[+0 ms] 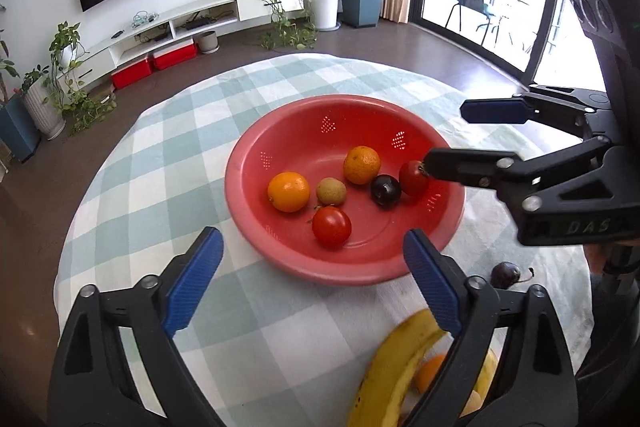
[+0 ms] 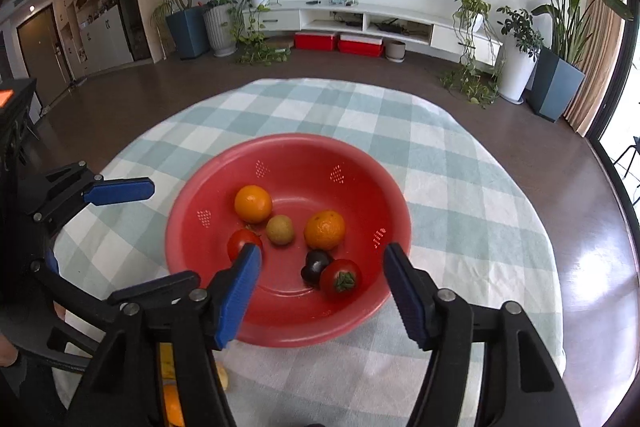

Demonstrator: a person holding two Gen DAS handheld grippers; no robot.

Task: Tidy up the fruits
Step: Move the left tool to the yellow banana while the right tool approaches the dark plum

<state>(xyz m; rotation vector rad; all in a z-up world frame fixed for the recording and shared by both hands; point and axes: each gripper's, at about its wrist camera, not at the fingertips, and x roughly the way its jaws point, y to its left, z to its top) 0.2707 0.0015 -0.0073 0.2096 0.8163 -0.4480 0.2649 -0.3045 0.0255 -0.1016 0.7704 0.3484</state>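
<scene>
A red bowl [image 1: 280, 259] [image 2: 280, 331] sits mid-table and holds two oranges [image 1: 289, 191] [image 1: 361, 165], a small tan fruit [image 1: 331, 191], a dark plum [image 1: 385, 190] and two tomatoes [image 1: 331, 227] [image 1: 413, 178]. My right gripper [image 2: 322, 297] is open over the bowl's near rim, with a tomato [image 2: 341, 279] lying free below it. My left gripper [image 1: 312, 283] is open and empty at the bowl's near edge. A banana [image 1: 394, 371], an orange [image 1: 428, 373] and a dark plum [image 1: 506, 275] lie on the cloth near it.
The round table has a green-and-white checked cloth [image 1: 160, 155]. The right gripper [image 1: 444, 137] reaches in from the right in the left wrist view. Beyond the table are the floor, a TV unit [image 2: 360, 19] and potted plants [image 2: 516, 67].
</scene>
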